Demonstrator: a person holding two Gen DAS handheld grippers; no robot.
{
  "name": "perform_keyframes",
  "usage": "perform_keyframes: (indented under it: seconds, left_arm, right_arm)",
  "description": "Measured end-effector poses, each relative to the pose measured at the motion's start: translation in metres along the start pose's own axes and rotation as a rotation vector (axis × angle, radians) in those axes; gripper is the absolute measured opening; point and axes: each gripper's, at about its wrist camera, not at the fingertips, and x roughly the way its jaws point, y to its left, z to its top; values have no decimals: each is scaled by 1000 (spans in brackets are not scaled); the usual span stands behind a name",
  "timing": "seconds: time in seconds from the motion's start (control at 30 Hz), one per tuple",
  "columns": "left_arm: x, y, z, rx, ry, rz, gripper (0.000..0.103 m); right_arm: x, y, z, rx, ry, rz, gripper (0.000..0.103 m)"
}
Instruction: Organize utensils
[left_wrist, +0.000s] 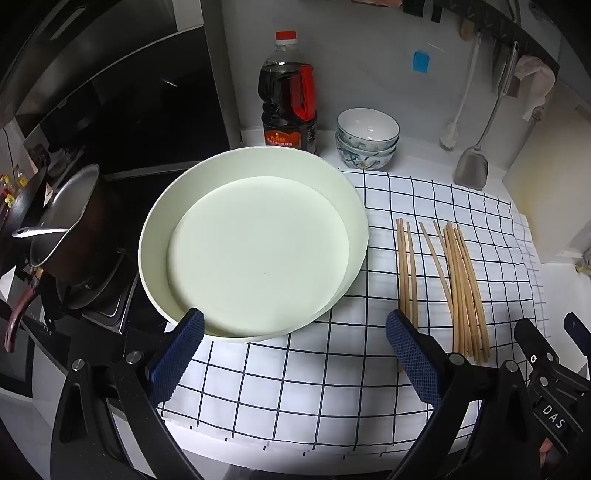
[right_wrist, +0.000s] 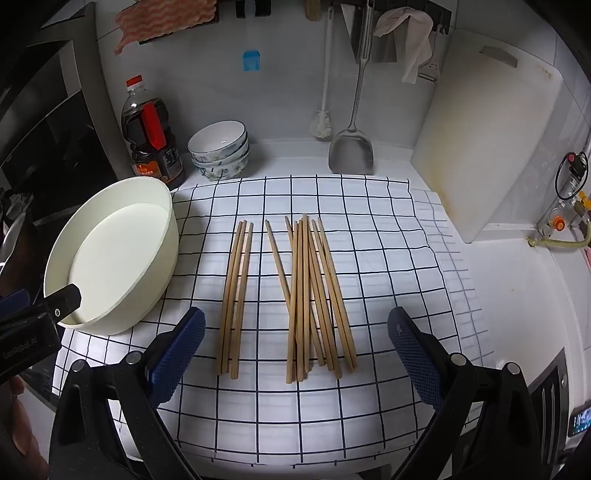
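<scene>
Several wooden chopsticks lie on a white checked cloth, in a small group on the left and a larger pile on the right. They also show in the left wrist view. A round cream basin stands on the cloth's left edge, empty; it also shows in the right wrist view. My left gripper is open and empty, its left finger at the basin's near rim. My right gripper is open and empty, just in front of the chopsticks' near ends.
A soy sauce bottle and stacked patterned bowls stand at the back. A metal spatula and a brush hang on the wall. A white cutting board leans at the right. A pan sits on the stove at the left.
</scene>
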Motion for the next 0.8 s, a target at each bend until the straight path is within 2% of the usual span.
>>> perform_keyframes:
  seconds: [0.8]
  left_arm:
    - [2,3,-2,1,5,-1,97]
  right_arm:
    - [1,-1,0,-1,1,1,95]
